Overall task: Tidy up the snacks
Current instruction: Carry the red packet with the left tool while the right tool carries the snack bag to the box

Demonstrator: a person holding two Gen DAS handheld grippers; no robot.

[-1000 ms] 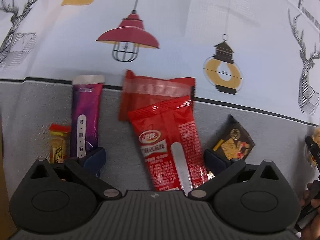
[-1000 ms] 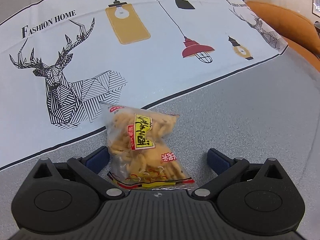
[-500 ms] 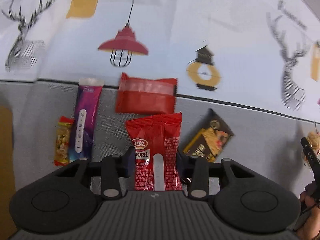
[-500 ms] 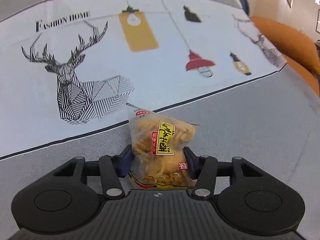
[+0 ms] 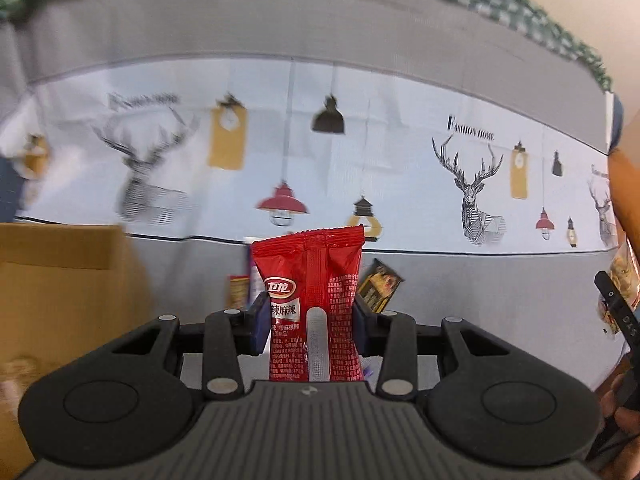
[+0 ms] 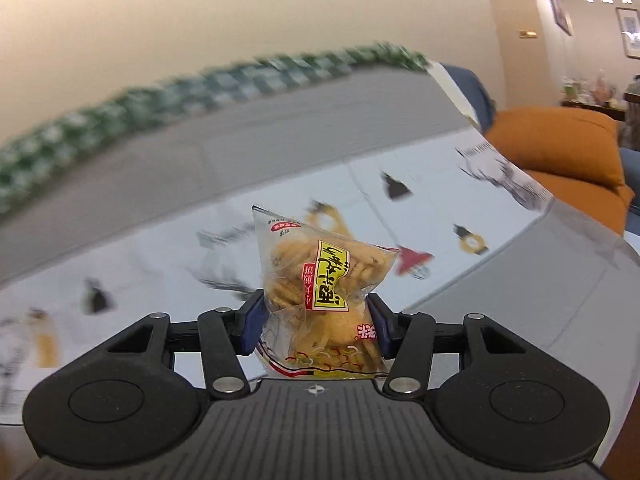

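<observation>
- The left gripper (image 5: pixel 308 330) is clenched on a red snack packet (image 5: pixel 310 304) — both blue pads press its sides, and the packet stands upright above the jaws, lifted clear of the surface.
- The red packet carries a white oval logo and a silver seam down its middle.
- Behind it, on the grey band of a printed tablecloth (image 5: pixel 400 152), lie a dark brown packet (image 5: pixel 380 282) just to the right, and a small yellow-and-red packet (image 5: pixel 238 290) to the left; a sliver of a purple wrapper (image 5: pixel 253 286) peeks out beside the red packet.
- A cardboard box (image 5: pixel 60 276) sits at the left edge of this view.
- The right gripper (image 6: pixel 316 330) grasps a clear bag of golden biscuits (image 6: pixel 320 292) with a yellow label, pinched between its blue pads and held up off the cloth.
- In the left view, the biscuit bag shows at the far right edge.
- An orange sofa (image 6: pixel 560 152) stands past the table's far corner — the background is blurred.
</observation>
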